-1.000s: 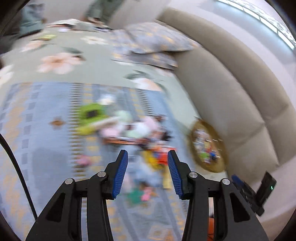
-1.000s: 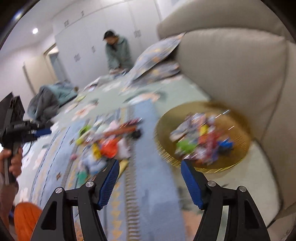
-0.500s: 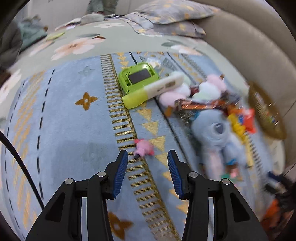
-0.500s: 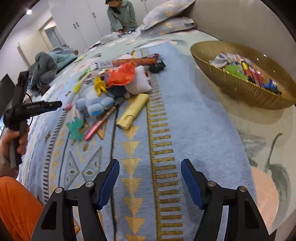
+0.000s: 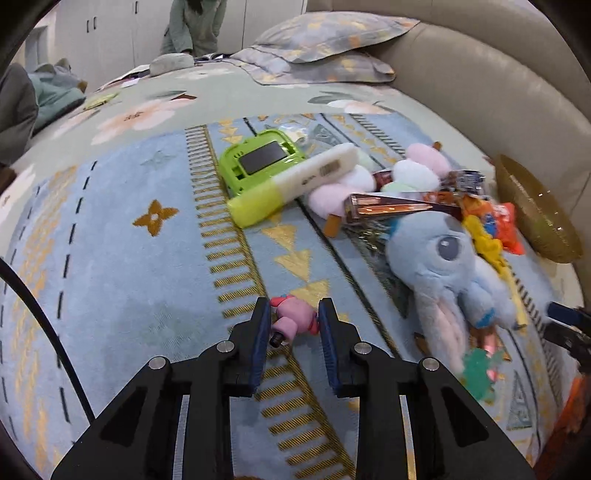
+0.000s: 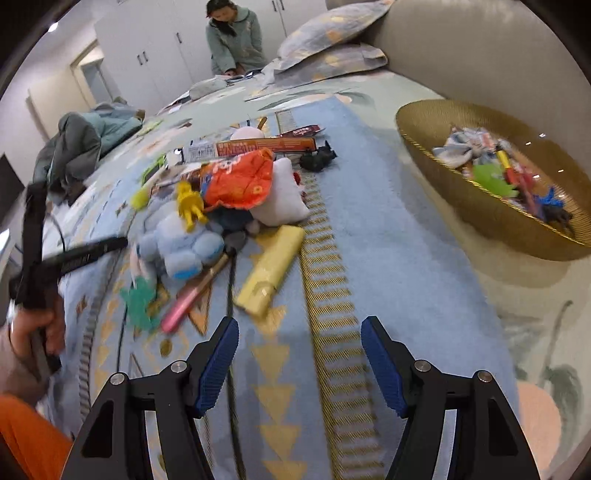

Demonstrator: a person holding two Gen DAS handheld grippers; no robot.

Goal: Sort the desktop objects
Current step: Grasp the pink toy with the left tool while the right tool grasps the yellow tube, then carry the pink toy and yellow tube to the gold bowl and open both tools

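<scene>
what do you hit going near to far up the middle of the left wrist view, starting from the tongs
left tongs → small pink toy between the fingers → yellow-green and white marker → green gadget with a dark screen → patterned pillows → person in a grey-green top

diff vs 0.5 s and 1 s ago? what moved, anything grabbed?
The left gripper has advanced to the small pink toy, which now sits between its fingers; jaws open, no grip yet. The right gripper dropped toward the rug and hovers open and empty. The toy pile and gold bowl stayed put.
</scene>
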